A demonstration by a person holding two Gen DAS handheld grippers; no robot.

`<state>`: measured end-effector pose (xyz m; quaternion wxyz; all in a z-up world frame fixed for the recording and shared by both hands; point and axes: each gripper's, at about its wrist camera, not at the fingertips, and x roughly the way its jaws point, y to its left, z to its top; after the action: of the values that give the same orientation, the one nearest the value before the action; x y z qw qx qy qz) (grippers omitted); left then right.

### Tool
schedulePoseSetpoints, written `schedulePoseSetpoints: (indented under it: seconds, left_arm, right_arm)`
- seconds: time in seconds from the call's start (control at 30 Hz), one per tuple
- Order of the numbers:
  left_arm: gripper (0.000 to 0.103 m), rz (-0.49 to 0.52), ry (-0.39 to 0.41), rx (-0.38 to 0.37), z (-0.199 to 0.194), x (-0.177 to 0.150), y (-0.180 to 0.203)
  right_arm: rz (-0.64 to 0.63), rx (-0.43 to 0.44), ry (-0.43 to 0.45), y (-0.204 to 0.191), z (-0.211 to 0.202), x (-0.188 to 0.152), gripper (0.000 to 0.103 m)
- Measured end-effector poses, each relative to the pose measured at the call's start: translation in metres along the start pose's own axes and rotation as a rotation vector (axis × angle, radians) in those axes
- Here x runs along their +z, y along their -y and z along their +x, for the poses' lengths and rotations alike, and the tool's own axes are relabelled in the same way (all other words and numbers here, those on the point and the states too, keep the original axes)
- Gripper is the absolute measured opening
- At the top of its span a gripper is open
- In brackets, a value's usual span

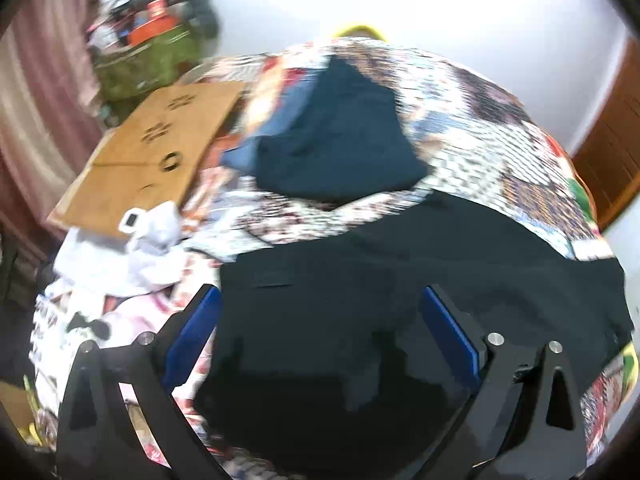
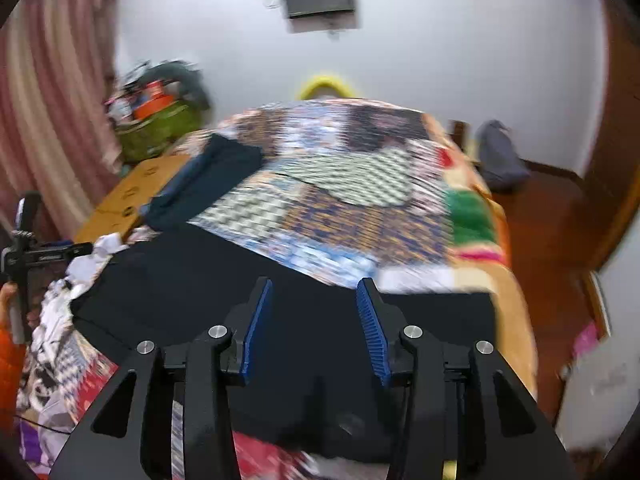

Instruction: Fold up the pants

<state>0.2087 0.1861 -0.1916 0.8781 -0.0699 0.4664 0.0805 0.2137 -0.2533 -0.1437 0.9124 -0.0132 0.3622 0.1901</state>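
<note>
Black pants [image 1: 400, 280] lie spread flat across the near part of a bed covered by a patchwork quilt [image 1: 500, 140]. My left gripper [image 1: 320, 304] hovers over their left portion, open wide, with nothing between its blue pads [image 1: 196, 324]. In the right wrist view the same pants [image 2: 192, 280] stretch across the near edge of the bed. My right gripper [image 2: 316, 296] stands above them, open to a moderate gap, and its ribbed blue pads [image 2: 372, 320] hold no cloth. Both views are blurred.
A folded dark blue garment [image 1: 340, 140] rests further up the quilt. To the left are a flat cardboard sheet [image 1: 152, 152] and a heap of white clothes [image 1: 132, 248]. A cluttered green bin [image 2: 160, 124] stands by the curtain. A person's hand [image 2: 8, 292] holds a black device at the left edge.
</note>
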Motion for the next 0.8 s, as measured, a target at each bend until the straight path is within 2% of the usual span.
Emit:
schedulePoseSetpoints:
  seconds: [0.17, 0.37, 0.6, 0.8]
  left_arm:
    - [0.100, -0.107, -0.060, 0.031, 0.026, 0.005, -0.057]
    - [0.100, -0.167, -0.176, 0.014, 0.075, 0.004, -0.092]
    - [0.100, -0.167, -0.303, -0.075, 0.130, -0.001, -0.091]
    - [0.100, -0.101, -0.287, -0.094, 0.140, -0.003, -0.080]
  right_arm:
    - [-0.086, 0.103, -0.021, -0.047, 0.047, 0.024, 0.046]
    - [-0.163, 0.189, -0.103, -0.091, 0.107, 0.043, 0.046]
    - [-0.222, 0.271, -0.252, -0.135, 0.194, 0.057, 0.046]
    - [-0.244, 0.295, -0.339, -0.165, 0.256, 0.069, 0.046]
